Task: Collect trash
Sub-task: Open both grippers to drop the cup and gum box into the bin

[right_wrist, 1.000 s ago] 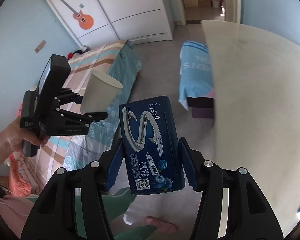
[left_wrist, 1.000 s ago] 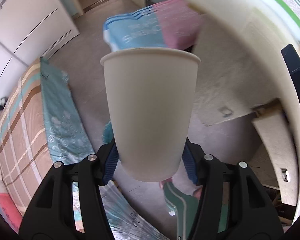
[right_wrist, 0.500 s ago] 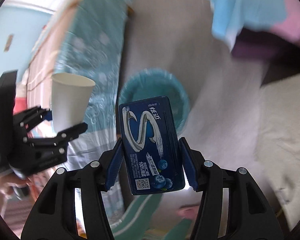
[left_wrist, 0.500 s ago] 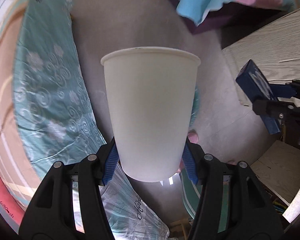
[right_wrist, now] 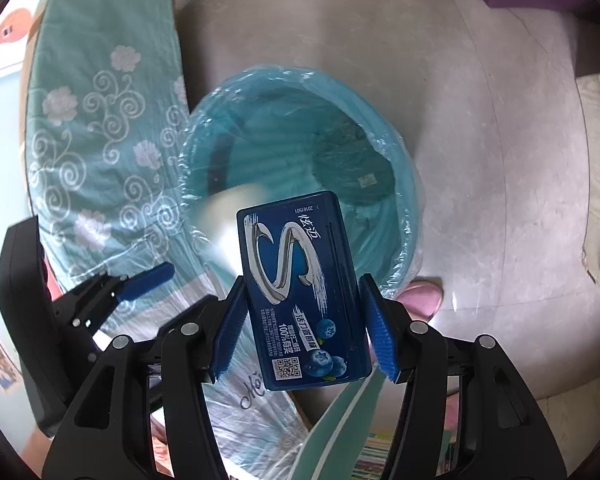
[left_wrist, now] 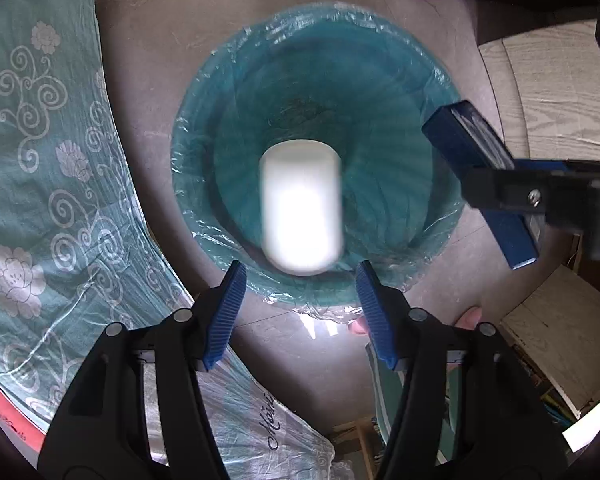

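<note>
A white paper cup (left_wrist: 302, 208) is in mid-air, blurred, over the mouth of the teal bin lined with a clear bag (left_wrist: 196, 120). My left gripper (left_wrist: 300, 276) is just above it. Its jaws are opening and the blue pads are clear of the cup. In the right wrist view the cup (right_wrist: 220, 220) is a pale smear at the bin's near rim (right_wrist: 404, 208). My right gripper (right_wrist: 302, 280) holds a dark blue chewing-gum box (right_wrist: 296, 248) upright over the bin's near edge. Its jaws are starting to open with the box still between the pads. The box (left_wrist: 460, 136) also shows at the bin's right side.
A bed with a teal floral cover (left_wrist: 40, 160) runs close along the bin's left. Grey floor surrounds the bin. A person's pink slipper (right_wrist: 420, 296) stands by its near rim. Pale wooden furniture (left_wrist: 560, 340) is on the right.
Both grippers dropped and tipped down over the bin, which now fills the view. The left jaws spread and let go of the cup, which is falling. The box stays in the right gripper.
</note>
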The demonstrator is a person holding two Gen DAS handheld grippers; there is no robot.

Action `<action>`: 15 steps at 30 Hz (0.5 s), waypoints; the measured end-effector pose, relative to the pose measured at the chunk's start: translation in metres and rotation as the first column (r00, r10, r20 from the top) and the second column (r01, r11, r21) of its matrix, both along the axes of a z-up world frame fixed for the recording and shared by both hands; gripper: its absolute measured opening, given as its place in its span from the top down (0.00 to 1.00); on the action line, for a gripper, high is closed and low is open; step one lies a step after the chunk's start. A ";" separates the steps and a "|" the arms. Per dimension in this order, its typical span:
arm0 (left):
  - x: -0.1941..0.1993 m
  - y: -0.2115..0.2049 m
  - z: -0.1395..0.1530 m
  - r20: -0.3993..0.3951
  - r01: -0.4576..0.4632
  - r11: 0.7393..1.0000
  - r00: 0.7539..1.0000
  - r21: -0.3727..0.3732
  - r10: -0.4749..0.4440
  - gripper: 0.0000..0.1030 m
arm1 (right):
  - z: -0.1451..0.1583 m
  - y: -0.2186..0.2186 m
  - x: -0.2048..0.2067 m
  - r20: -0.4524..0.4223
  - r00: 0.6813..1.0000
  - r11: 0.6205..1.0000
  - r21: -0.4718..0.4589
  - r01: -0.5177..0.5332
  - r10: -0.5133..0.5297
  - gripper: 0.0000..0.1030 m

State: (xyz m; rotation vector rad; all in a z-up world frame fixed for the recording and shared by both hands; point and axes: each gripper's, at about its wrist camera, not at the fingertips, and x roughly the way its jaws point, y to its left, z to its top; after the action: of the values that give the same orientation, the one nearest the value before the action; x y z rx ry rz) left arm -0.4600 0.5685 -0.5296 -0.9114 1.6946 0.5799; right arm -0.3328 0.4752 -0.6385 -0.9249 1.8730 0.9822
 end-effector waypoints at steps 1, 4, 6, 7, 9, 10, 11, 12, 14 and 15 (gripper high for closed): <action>0.000 -0.002 0.000 -0.007 0.001 1.000 1.000 0.002 -0.001 0.32 | 0.000 -0.001 0.002 -0.006 1.000 1.000 -0.003 0.004 -0.004 0.40; 0.004 -0.008 0.003 0.000 -0.002 1.000 1.000 0.025 0.002 0.24 | 0.009 0.005 0.007 0.007 1.000 1.000 0.020 0.001 -0.001 0.32; 0.008 -0.004 0.007 0.008 0.006 0.999 1.000 0.032 -0.006 0.24 | 0.015 0.005 0.011 0.004 1.000 1.000 0.021 0.006 -0.007 0.32; 0.010 0.000 0.008 0.007 0.014 0.999 1.000 0.037 -0.014 0.24 | 0.017 0.006 0.014 0.008 1.000 1.000 0.019 0.015 -0.015 0.32; 0.010 0.001 0.011 0.005 0.020 0.999 1.000 0.046 -0.020 0.22 | 0.027 0.004 0.021 0.016 0.999 0.998 0.037 0.043 -0.044 0.32; 0.010 0.001 0.014 0.003 0.018 0.999 1.000 0.050 -0.019 0.20 | 0.032 0.003 0.024 0.017 0.998 0.997 0.049 0.060 -0.061 0.32; 0.010 0.001 0.017 0.005 0.018 0.998 1.000 0.056 -0.019 0.17 | 0.037 0.000 0.026 0.013 0.997 0.996 0.058 0.073 -0.074 0.32; 0.010 0.000 0.021 0.005 0.020 0.998 1.000 0.065 -0.021 0.16 | 0.043 -0.002 0.028 0.008 0.996 0.994 0.070 0.086 -0.086 0.32; 0.009 -0.005 0.030 0.004 0.021 0.997 1.000 0.079 -0.021 0.15 | 0.054 -0.006 0.031 0.008 0.996 0.992 0.085 0.088 -0.089 0.32; 0.009 -0.005 0.035 0.005 0.023 0.996 1.000 0.088 -0.024 0.15 | 0.060 -0.009 0.032 0.010 0.996 0.992 0.094 0.086 -0.087 0.32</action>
State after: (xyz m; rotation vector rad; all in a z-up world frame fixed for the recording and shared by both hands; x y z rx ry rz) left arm -0.4508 0.5630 -0.4945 -0.8287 1.6595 0.6300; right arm -0.3011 0.4663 -0.5786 -0.7871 1.8244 0.9992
